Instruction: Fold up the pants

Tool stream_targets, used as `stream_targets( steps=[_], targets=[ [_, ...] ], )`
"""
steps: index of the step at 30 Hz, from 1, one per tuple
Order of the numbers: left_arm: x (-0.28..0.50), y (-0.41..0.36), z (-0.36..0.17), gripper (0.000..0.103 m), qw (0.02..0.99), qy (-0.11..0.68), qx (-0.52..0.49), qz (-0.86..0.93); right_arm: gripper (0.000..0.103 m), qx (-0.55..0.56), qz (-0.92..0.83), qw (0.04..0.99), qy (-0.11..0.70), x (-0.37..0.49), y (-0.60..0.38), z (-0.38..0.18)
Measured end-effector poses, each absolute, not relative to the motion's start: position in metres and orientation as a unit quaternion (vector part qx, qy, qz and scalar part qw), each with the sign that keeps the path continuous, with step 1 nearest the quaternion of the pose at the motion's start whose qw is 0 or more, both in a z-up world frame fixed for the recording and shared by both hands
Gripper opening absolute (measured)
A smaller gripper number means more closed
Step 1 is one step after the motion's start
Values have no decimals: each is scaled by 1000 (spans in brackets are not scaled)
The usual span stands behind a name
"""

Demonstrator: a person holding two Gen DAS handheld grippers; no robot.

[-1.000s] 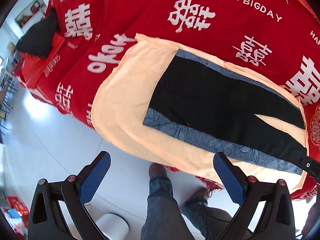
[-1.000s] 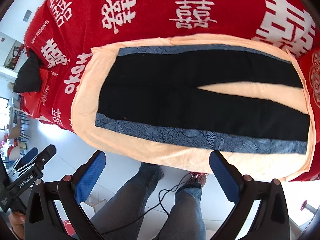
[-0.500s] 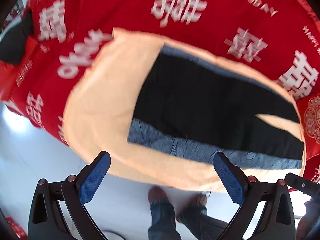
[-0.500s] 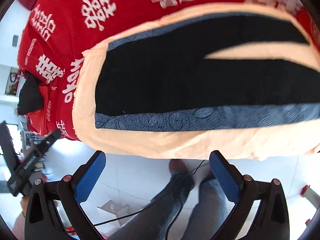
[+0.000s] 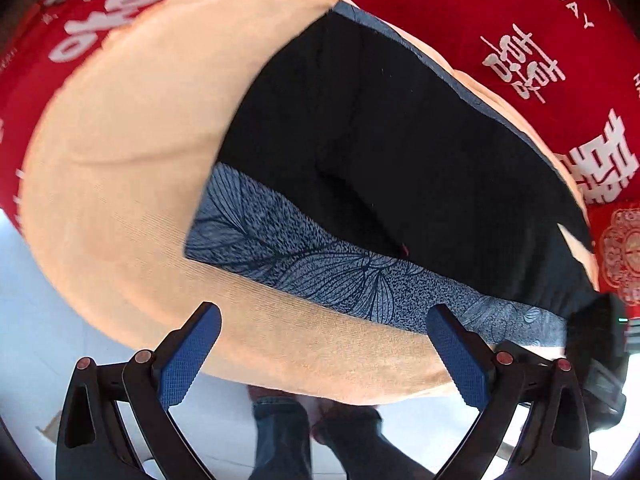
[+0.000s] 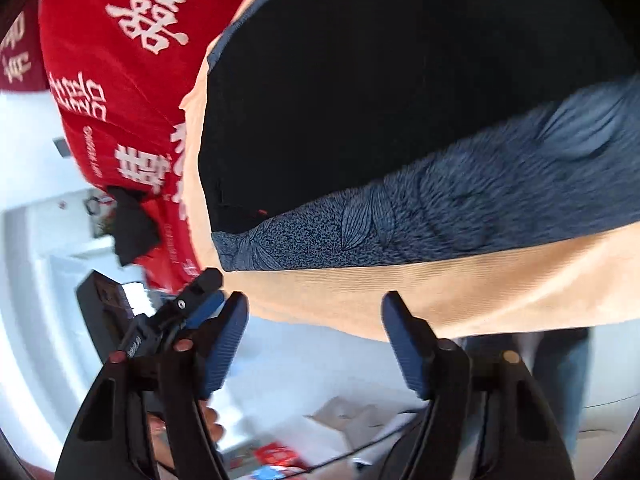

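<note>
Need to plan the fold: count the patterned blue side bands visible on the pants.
2. One leaf-patterned band runs along the near edge of the pants; a second band edges the far side. Their far ends are out of view.

The left gripper (image 5: 322,354) hangs with its jaws spread wide, holding nothing, just off the near edge of the peach towel (image 5: 132,152). The black pants (image 5: 384,140) lie flat on the peach towel, waistband at the left end. A blue-grey leaf-print side stripe (image 5: 320,268) runs along the near edge of the pants. The towel lies on a bed with a red cover (image 5: 500,12) bearing white characters. The person's jeans-clad legs (image 5: 282,436) stand below the towel's near edge. A black device (image 5: 600,344) shows at the pants' right end.
</note>
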State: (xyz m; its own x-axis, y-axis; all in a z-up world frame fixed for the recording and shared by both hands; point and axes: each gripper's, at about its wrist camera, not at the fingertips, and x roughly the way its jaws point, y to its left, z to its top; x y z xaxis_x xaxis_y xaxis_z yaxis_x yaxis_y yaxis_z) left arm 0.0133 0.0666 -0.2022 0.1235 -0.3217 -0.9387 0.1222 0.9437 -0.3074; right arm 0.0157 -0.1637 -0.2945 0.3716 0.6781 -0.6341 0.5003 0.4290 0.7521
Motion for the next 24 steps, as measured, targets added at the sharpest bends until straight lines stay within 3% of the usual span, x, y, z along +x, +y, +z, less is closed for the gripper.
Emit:
stream_targets(
  steps=[6, 16, 20, 24],
  targets=[
    [22, 66, -215, 103, 728, 648, -114, -194, 69, 601, 87, 623, 494, 22, -161, -326],
    [41, 51, -220, 103, 715, 641, -194, -200, 69, 599, 144, 663, 426, 52, -171, -260],
    [54, 62, -232, 103, 716, 644, -215, -162, 69, 576, 135, 671, 447, 44, -176, -260],
    [53, 55, -234, 103, 722, 650, -165, -167, 69, 564, 83, 663, 486, -6, -200, -282]
  ],
)
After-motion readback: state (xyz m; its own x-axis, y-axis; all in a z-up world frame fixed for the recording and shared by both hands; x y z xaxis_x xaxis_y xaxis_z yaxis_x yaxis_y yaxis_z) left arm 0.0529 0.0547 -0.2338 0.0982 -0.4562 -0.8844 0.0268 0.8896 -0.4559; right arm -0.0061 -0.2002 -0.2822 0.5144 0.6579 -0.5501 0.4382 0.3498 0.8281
